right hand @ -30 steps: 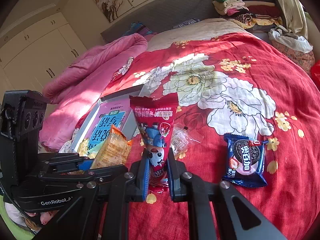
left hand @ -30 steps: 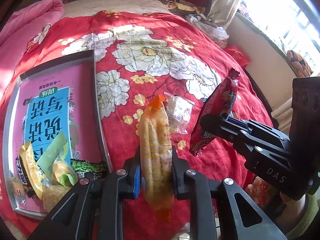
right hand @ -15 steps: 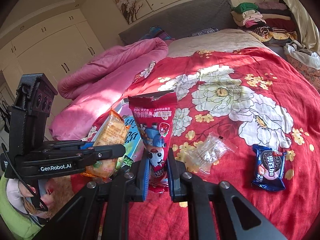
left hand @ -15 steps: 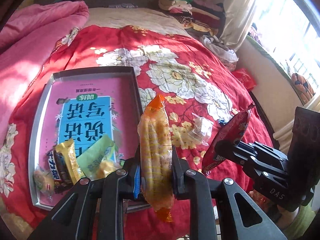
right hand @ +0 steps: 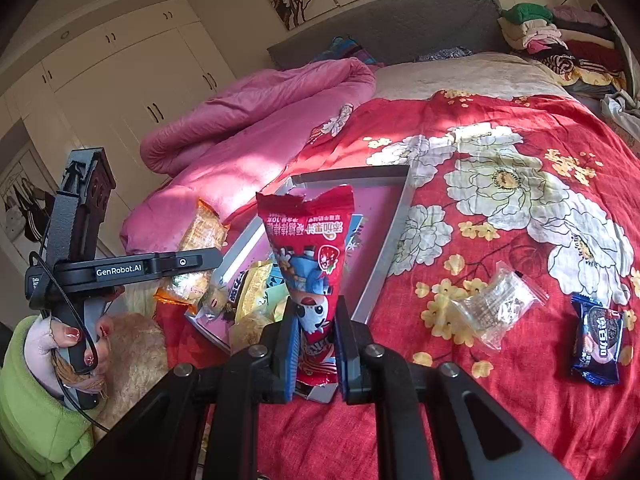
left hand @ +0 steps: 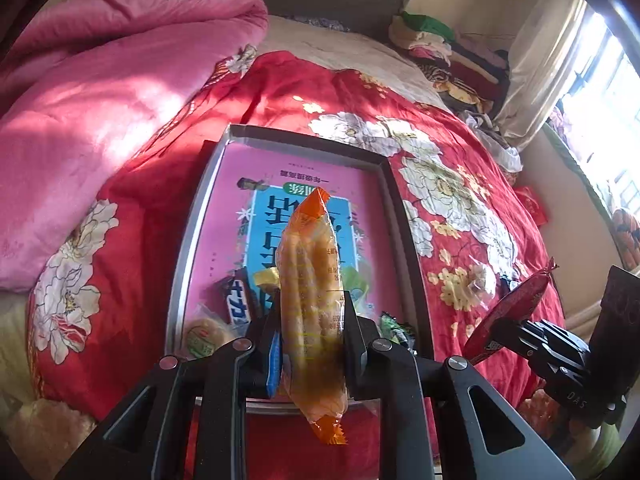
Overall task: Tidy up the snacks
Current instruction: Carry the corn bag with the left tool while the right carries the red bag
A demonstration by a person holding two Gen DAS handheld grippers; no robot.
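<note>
Snacks [right hand: 256, 300] – tray [right hand: 394, 232], pink quilt [right hand: 256, 120]

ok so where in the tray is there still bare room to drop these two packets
The far half of the tray, up to its far rim, is bare pink and blue lining. The near end is crowded: a dark bar, a round cake and yellow and green wrappers. On the red bedspread, the strip between tray and pink quilt is also free.

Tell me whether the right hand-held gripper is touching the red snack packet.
Touching. The right wrist view shows the right hand-held gripper with both fingers pressed against the red snack packet, holding it upright.
</note>
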